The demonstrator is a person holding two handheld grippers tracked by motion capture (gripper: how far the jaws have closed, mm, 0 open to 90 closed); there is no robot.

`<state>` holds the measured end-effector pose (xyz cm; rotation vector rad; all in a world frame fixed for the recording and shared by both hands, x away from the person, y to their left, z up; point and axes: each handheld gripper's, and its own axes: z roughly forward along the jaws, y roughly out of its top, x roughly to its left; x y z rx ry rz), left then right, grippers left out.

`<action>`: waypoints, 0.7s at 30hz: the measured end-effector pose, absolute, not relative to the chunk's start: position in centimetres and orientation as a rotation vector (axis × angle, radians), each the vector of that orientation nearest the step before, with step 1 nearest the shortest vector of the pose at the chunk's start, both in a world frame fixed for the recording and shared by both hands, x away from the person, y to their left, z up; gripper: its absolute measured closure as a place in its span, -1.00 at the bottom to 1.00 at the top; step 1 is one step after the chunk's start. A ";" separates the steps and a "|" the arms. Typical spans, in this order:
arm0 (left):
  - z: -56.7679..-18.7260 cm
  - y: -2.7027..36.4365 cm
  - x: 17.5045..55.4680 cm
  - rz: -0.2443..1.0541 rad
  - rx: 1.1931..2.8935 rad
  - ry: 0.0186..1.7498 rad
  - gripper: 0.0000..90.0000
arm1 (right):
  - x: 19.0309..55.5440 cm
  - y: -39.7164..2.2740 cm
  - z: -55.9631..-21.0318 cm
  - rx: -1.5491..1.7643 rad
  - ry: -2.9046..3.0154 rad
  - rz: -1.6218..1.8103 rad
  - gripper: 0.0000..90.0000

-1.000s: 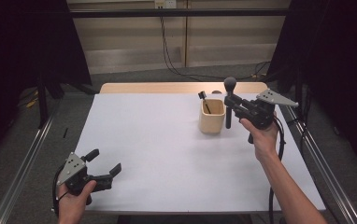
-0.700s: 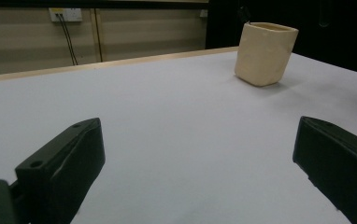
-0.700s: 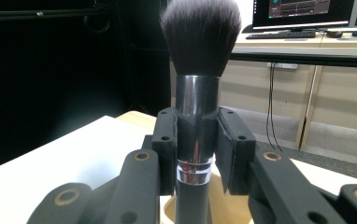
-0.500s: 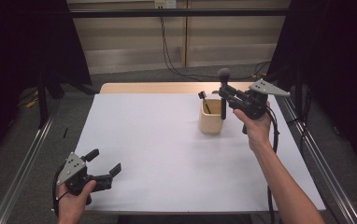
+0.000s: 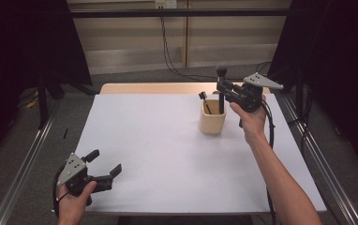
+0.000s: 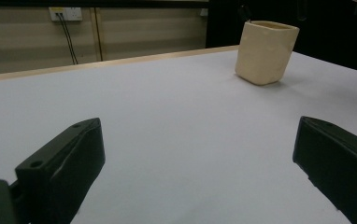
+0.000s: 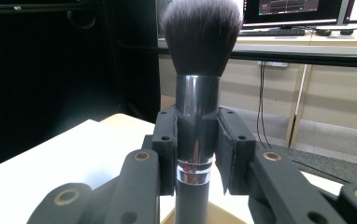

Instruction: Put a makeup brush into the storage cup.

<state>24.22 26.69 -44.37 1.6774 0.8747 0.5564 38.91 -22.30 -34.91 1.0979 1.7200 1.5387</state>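
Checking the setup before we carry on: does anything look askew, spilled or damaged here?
Nothing stands out. The beige cup stands upright on the table, a small brush leaning inside it, and the right gripper holds the makeup brush upright.

Two grippers (image 5: 106, 164) (image 5: 222, 87), two brushes (image 5: 221, 96) (image 5: 205, 100) — one cup (image 5: 212, 123), one table (image 5: 167, 154).

brush (image 5: 221, 89) upright above cup (image 5: 212, 123) | cup far right on table (image 5: 167, 140) | small brush (image 5: 204, 100) in cup

lab recording rig: black curtains (image 5: 22, 47), rail frame (image 5: 22, 159), bare white table (image 5: 167, 154), monitors (image 7: 293, 9) behind
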 end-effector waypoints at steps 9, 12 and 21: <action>-44.4 26.7 24.2 0.552 1.679 0.875 -0.95 | 40.6 -21.5 -35.0 1.095 1.729 1.535 0.59; -44.4 26.7 24.2 0.554 1.679 0.872 -0.95 | 40.6 -21.3 -35.4 1.097 1.733 1.547 0.59; -44.4 26.7 24.2 0.553 1.680 0.873 -0.95 | 40.9 -21.2 -36.2 1.098 1.740 1.527 0.59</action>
